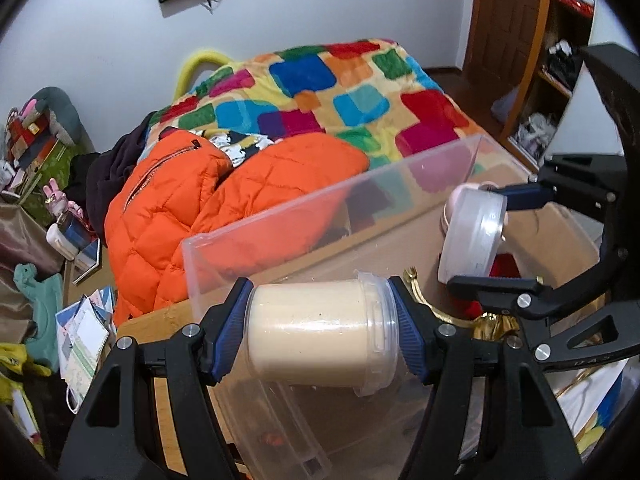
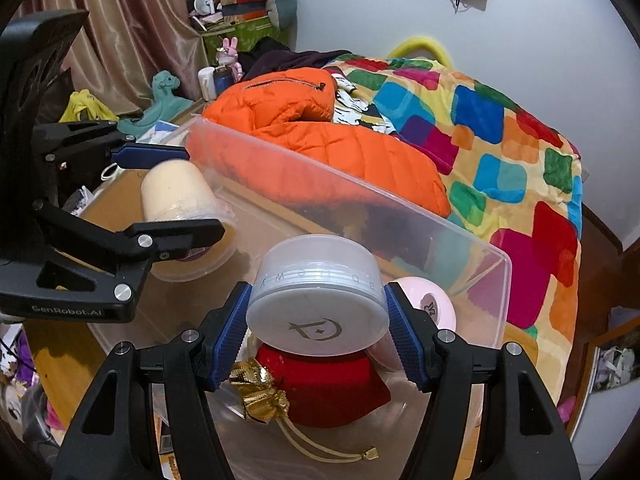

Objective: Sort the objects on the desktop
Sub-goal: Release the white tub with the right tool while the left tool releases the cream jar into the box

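I hold both claws tipped steeply down over the clear plastic bin point(image 1: 256, 226), side by side. My left gripper point(image 1: 322, 334) is clamped on the cream-filled jar point(image 1: 316, 330), its blue pads pressing the jar's base on one side and its clear lid on the other, so the jar lies sideways between my fingers with its long axis running straight across from finger to finger, lid end toward my right. My right gripper point(image 2: 318, 320) is closed on the squat white jar point(image 2: 318, 300), pads on its round wall at either side; its flat logo-printed face tilts toward the camera, its short axis pointing back at me and somewhat down. Both jars hang above the bin's open top, the cream one nearer the bin's left end, the white one nearer its right end. Under the white jar, on the bin floor, lies a red pouch point(image 2: 332, 392) with a gold ruffled neck point(image 2: 260, 394) and a gold drawstring; just beside it toward the right end sits a pink round container point(image 2: 432, 304). The bin's far wall rises between my claws and the bed behind, where an orange puffer jacket point(image 1: 224, 200) lies on a colourful checked blanket point(image 1: 340, 92). The bin stands on a wooden desk point(image 1: 160, 320).
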Available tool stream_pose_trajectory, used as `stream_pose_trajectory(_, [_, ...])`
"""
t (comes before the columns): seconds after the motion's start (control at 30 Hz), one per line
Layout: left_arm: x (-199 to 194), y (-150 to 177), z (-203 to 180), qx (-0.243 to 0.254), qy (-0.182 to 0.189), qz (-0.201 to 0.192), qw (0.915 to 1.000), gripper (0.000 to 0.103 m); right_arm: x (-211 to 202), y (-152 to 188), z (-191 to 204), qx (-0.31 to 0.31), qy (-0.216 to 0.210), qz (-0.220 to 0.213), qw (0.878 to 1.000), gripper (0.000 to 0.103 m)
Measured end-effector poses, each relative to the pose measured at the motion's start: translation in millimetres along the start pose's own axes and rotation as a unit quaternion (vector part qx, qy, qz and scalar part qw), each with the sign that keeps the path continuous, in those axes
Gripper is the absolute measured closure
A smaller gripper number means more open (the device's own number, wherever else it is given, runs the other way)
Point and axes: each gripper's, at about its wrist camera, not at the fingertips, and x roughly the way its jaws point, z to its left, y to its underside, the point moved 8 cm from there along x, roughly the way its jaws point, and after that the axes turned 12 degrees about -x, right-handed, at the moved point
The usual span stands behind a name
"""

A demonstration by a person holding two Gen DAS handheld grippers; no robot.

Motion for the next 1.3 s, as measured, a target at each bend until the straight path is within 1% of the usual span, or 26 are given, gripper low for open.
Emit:
stream_pose_trajectory(0.1, [4, 3, -1, 0.005, -0.005, 0.017, 0.9998, 0.037, 3, 1, 1, 0.0, -0.003, 0.005, 1.0, 0.041])
stream_pose_trajectory(0.23, [6, 4, -2, 0.01, -0.015, 0.024, 0.9996, 0.037, 8, 4, 3, 0.002, -0.007, 0.014, 1.0, 0.041])
stream_pose_trajectory(0.33, [5, 4, -1, 0.013, -0.022, 0.02, 0.9995, 0.037, 10, 3, 1, 0.009, -0.011, 0.014, 1.0, 0.041])
stream_pose_trajectory(0.57, [5, 3, -2, 0.015, -0.023, 0.017, 0.9995, 0.036, 13, 4, 4, 0.0, -0.008, 0.035, 0.999, 0.04])
stream_pose_trajectory(0.63, [4, 2, -2, 0.01, -0.02, 0.016, 0.9996, 0.031, 13, 4, 4, 0.004, -0.009, 0.035, 0.999, 0.04])
stream_pose_trajectory(0.67, [3, 1, -1, 0.009, -0.02, 0.012, 0.9997, 0.03, 12, 4, 4, 0.004, -0.009, 0.034, 0.999, 0.04])
stream_pose_trajectory(0.73, [0, -1, 1, 0.008, -0.032, 0.0, 0.9994, 0.027, 11, 4, 5, 0.003, -0.004, 0.034, 0.999, 0.04])
stream_pose_trajectory(0.9, [-4, 0, -2, 0.016, -0.037, -0.012, 0.9991, 0.025, 2, 2, 7, -0.008, 0.014, 0.03, 0.999, 0.039])
stream_pose_trajectory(0.97, [-6, 1, -3, 0.02, -0.037, -0.013, 0.999, 0.022, -4, 1, 8, -0.013, 0.024, 0.025, 0.999, 0.036])
stream_pose_trajectory(1.0, [-7, 2, -4, 0.022, -0.039, -0.015, 0.9989, 0.02, -8, 0, 8, -0.014, 0.028, 0.023, 0.999, 0.031])
stream_pose_trajectory(1.03, [-9, 3, -4, 0.024, -0.039, -0.018, 0.9988, 0.019, -12, 0, 8, -0.015, 0.037, 0.019, 0.999, 0.029])
stream_pose_trajectory(1.13, [-20, 2, -4, 0.025, -0.047, -0.034, 0.998, 0.012, -29, -1, 10, -0.023, 0.059, 0.005, 0.998, 0.028])
stream_pose_trajectory(1.23, [-30, 0, -3, 0.019, -0.05, -0.043, 0.9977, 0.011, -45, -1, 12, -0.027, 0.073, -0.005, 0.997, 0.023])
stream_pose_trajectory(1.3, [-38, -1, -3, 0.016, -0.052, -0.049, 0.9973, 0.01, -55, 0, 13, -0.029, 0.082, -0.011, 0.996, 0.023])
